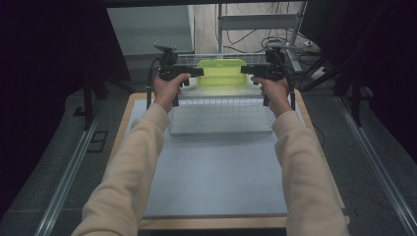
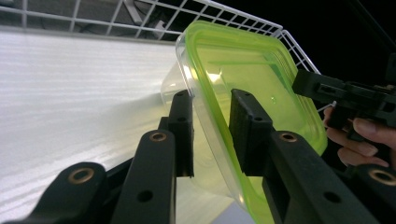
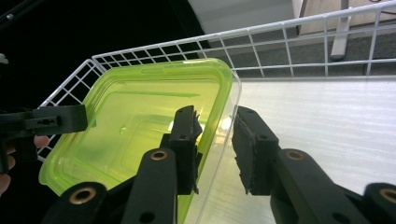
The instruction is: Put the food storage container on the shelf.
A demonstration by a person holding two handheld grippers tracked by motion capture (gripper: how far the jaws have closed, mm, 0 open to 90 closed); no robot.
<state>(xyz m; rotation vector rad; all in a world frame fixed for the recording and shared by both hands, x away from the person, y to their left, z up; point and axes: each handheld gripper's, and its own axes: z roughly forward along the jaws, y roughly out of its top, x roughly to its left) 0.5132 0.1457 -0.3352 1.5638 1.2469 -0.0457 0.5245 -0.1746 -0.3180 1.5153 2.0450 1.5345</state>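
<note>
So basically the person has the green box (image 1: 222,72) pinched from both sides at once, and it sits in the upper middle of the high view, held above the far part of the wire basket (image 1: 221,102). The left gripper (image 1: 194,72) comes at it from the frame's left and the right gripper (image 1: 247,70) from the frame's right, which makes sense: a wide, slick plastic tub would probably twist or slip out of a single pinch, so two opposite grips keep it level. In the left gripper view the jaws straddle the box's edge, one pad (image 2: 181,122) on the clear wall outside and the other on the green lid side, closed on the rim. The right gripper view shows one finger (image 3: 187,133) against the lid, but the other looks just off the clear wall, so whether that grip is fully clenched is hard to say. The basket's white floor shows bare beneath the box in both gripper views, so the box looks lifted, not resting. Best guess is it's being carried into or out of the basket; which way, nobody can tell from this.
</note>
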